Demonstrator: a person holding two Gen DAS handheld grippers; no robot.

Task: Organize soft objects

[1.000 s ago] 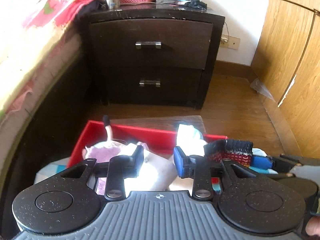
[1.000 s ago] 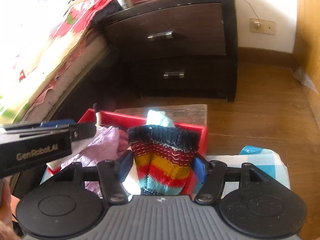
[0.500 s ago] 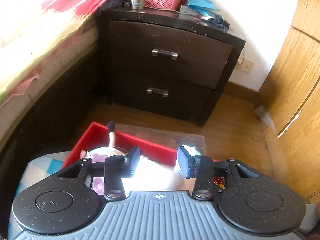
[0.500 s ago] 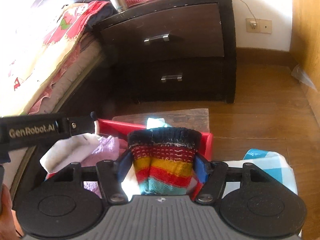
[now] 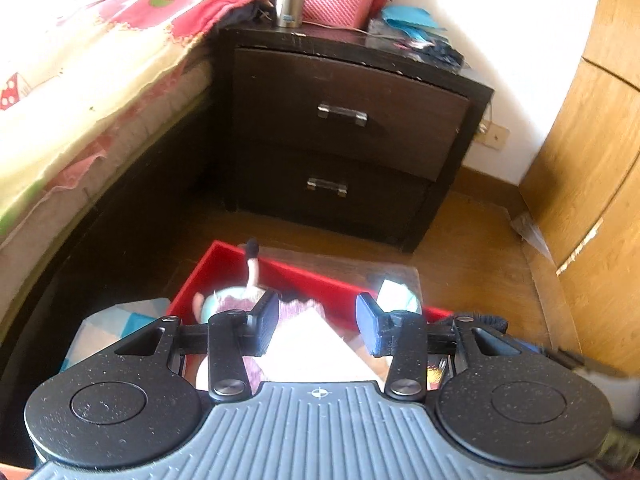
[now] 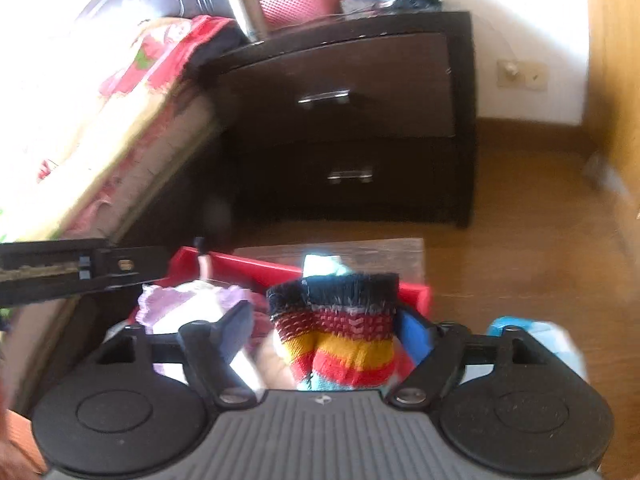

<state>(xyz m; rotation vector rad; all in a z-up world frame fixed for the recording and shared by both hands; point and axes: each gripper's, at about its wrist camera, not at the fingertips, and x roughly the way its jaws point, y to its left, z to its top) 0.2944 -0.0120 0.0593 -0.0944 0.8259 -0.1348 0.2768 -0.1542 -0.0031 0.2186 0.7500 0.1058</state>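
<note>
Hovering over the red bin (image 5: 256, 276), the left hand-held gripper (image 5: 316, 324) has its jaws apart with nothing pinched; white and lilac cloth (image 5: 312, 344) lies in the bin below them. At the bin's right end, the right hand-held gripper (image 6: 326, 330) is opening its jaws around a striped knit sock (image 6: 340, 332), whose dark cuff stands above the bin's rim. Behind the bin stands a dark nightstand (image 5: 344, 132).
</note>
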